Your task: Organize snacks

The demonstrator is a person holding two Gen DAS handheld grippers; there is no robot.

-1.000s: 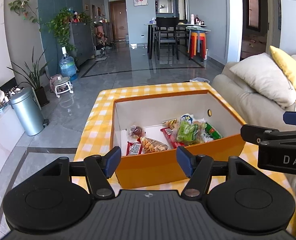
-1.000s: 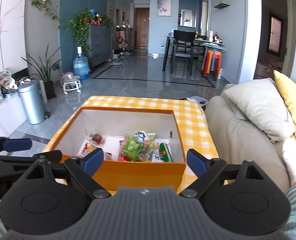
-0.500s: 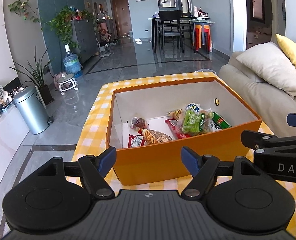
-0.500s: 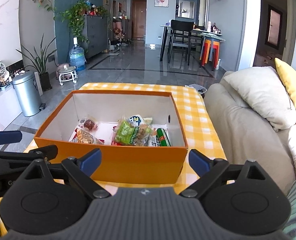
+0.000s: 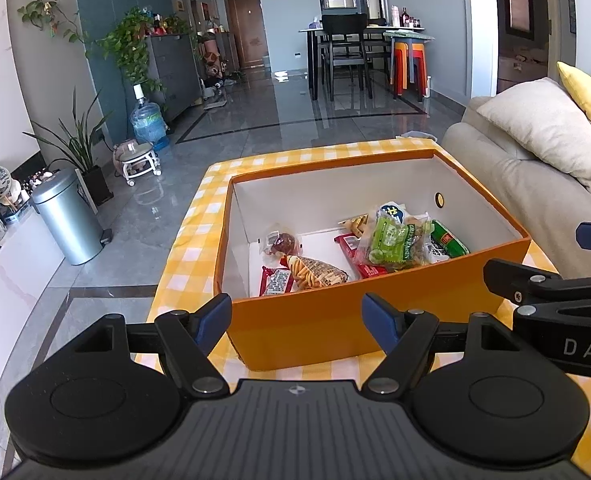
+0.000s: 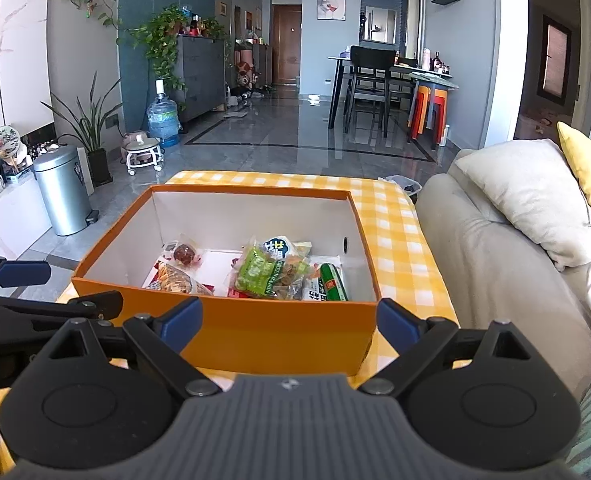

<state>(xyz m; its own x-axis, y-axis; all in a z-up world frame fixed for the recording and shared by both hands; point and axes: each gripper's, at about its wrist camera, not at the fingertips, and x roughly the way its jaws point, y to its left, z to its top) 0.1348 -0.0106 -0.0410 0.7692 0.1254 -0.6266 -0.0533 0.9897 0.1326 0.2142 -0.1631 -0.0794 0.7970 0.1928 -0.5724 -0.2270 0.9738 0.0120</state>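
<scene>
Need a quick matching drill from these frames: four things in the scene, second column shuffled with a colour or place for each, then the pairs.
1. box
2. green peas bag
3. bin
4. cushion

A. on the sofa, yellow
B. on the checked cloth, orange
C. on the floor, silver
D. inside the box

Pairs: 1-B, 2-D, 3-C, 4-A

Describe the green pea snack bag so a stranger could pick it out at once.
On the yellow checked tablecloth stands an open orange cardboard box with white inside walls. Towards its right side lies a clear crinkly bag of green peas, the only bright lime packet, resting on red wrappers.
</scene>
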